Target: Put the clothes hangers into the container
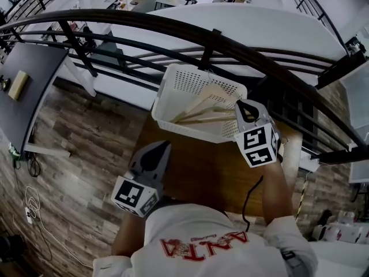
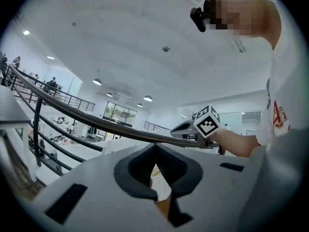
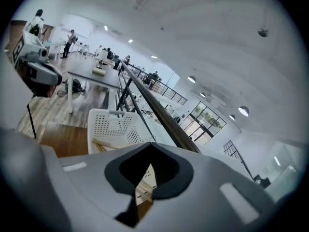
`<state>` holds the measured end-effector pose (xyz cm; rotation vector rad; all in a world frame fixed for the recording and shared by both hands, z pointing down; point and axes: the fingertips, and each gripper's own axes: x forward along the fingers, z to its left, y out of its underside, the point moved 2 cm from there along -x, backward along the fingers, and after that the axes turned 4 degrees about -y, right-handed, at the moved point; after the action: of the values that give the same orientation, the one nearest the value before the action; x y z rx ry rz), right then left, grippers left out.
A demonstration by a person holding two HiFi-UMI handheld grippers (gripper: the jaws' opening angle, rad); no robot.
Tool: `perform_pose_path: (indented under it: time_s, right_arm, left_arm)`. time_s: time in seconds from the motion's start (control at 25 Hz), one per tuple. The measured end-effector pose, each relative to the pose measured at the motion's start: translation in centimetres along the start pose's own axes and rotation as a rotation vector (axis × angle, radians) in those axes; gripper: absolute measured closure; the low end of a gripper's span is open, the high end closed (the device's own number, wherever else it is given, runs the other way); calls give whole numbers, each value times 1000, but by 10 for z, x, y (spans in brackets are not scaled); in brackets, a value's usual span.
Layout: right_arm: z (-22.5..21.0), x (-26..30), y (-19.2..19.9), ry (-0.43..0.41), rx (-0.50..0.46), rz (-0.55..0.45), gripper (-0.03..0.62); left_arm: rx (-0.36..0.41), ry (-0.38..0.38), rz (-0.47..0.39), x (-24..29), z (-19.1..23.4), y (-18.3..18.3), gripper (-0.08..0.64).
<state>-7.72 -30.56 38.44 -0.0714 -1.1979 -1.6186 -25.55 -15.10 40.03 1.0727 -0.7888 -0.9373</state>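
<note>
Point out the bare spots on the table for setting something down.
The table is bare between the basket and the person, from the left tool to the right tool. Inside the basket, hangers crowd the floor.

Dark curved handrail (image 1: pixel 173 23) w/ thinner rails below ran along a balcony edge. Floor (image 1: pixel 75 131) was grey-brown wood-look planks. A brown wooden tabletop (image 1: pixel 196 172) stood right by the rail. At left, a dark desk (image 1: pixel 40 74) on white legs, w/ white cables (image 1: pixel 34 201) lying on the floor nearby. Beyond the rail, a lower level w/ pale tables (image 1: pixel 167 2). Ceiling (image 2: pixel 120 33) was plain white w/ round lights (image 2: pixel 97 81), all lit. Big windows (image 2: pixel 118 112) sat in the far wall, bright w/ daylight. Another railing (image 3: pixel 164 88) ran along a far gallery.
</note>
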Motion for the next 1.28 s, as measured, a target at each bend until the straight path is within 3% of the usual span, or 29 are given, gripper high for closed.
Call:
perform_pose_path:
  time_s: [0.6, 0.84, 1.28]
  right_arm:
    - [-7, -133, 79, 82, 361, -329, 589]
    - [8, -157, 116, 55, 527, -411, 589]
    - [14, -176, 138, 26, 546, -418, 589]
  left_arm:
    - [93, 66, -19, 18, -108, -15, 552]
    - [137, 87, -17, 23, -140, -12, 552]
    - [210, 97, 6, 27, -172, -8, 552]
